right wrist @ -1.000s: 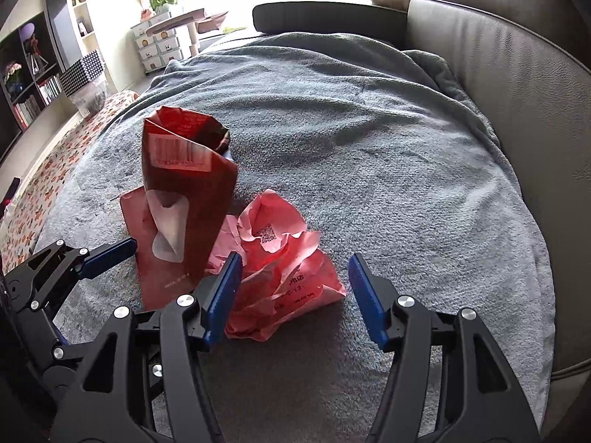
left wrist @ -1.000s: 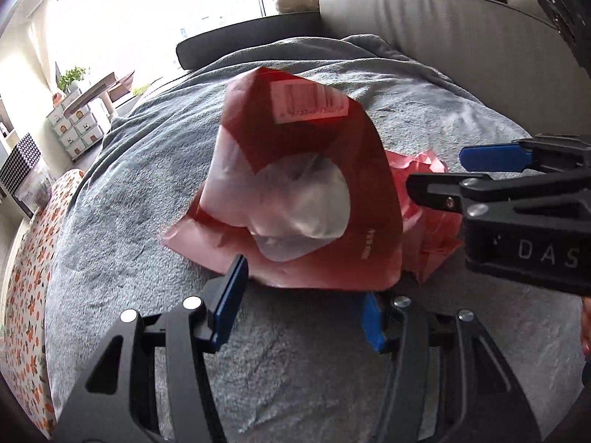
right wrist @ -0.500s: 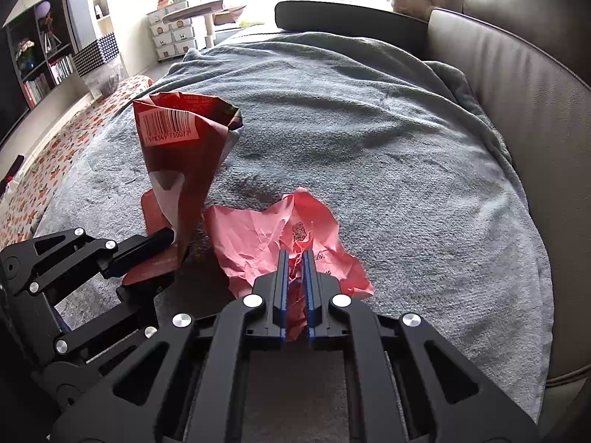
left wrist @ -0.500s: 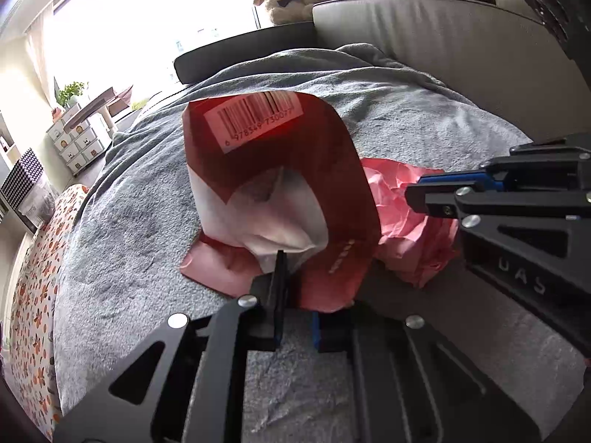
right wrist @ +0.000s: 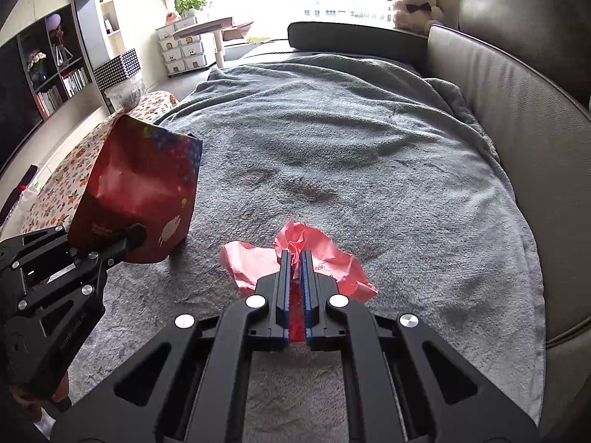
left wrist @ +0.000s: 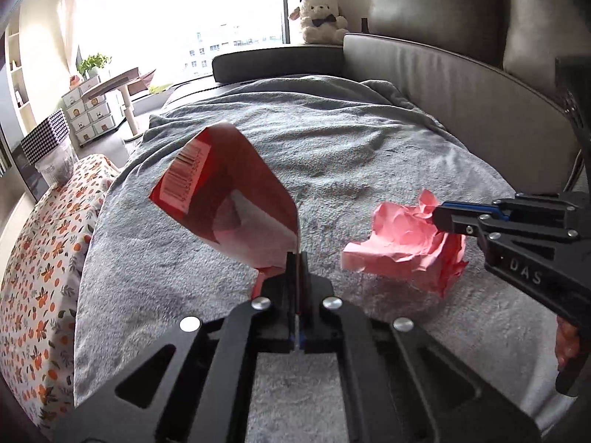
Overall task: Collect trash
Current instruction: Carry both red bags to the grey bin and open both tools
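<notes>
- My left gripper (left wrist: 296,258) is clamped on the bottom corner of the red snack bag (left wrist: 225,199); held so thinly, the bag could slip or swing out.
- My right gripper (right wrist: 294,258) is pinched shut on the crumpled pink wrapper (right wrist: 295,258), which could tear free.
- Both hang over the near middle of the grey blanket (right wrist: 351,140).
- The sofa back (right wrist: 517,110) hems in my right; the blanket's far end and left edge lie open.

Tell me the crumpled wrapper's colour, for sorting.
Pink; the crumpled wrapper shows best in the left wrist view.
</notes>
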### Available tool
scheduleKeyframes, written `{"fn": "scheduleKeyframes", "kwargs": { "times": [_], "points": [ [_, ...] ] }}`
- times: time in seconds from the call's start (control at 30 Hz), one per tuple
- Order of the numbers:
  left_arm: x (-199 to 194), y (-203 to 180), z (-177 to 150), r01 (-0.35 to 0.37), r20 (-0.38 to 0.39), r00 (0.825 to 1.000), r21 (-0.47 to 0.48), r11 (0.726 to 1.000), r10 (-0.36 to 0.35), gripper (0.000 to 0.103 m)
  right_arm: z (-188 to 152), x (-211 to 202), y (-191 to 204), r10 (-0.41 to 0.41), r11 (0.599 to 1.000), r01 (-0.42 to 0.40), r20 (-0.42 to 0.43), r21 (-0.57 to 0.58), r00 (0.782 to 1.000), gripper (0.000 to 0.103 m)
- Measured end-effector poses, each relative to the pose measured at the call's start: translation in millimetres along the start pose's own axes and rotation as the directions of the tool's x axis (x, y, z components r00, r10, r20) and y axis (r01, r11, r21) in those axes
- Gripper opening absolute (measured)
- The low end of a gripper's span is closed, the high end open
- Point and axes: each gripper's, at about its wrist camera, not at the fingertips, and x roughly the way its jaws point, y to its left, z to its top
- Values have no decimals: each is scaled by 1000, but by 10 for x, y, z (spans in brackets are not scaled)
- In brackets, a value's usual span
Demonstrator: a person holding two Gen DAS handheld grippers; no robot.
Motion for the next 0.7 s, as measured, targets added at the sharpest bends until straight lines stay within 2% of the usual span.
{"fn": "scheduleKeyframes", "kwargs": {
  "times": [0.23,0.4,0.7],
  "points": [
    [-439,322,-283,0,-20,1000,-87,996,-2,1,-131,-369,353,26,999,-25,7,-38,1000,5],
    [-892,630,-550,-9,-24,1000,-163,987,6,1,-259,-620,741,64,995,-64,-2,-82,998,5],
    [-1980,1341,-1220,-111,-4,994,-259,959,114,1,-499,-1105,1810,183,966,-179,4,-187,983,5]
  ]
}}
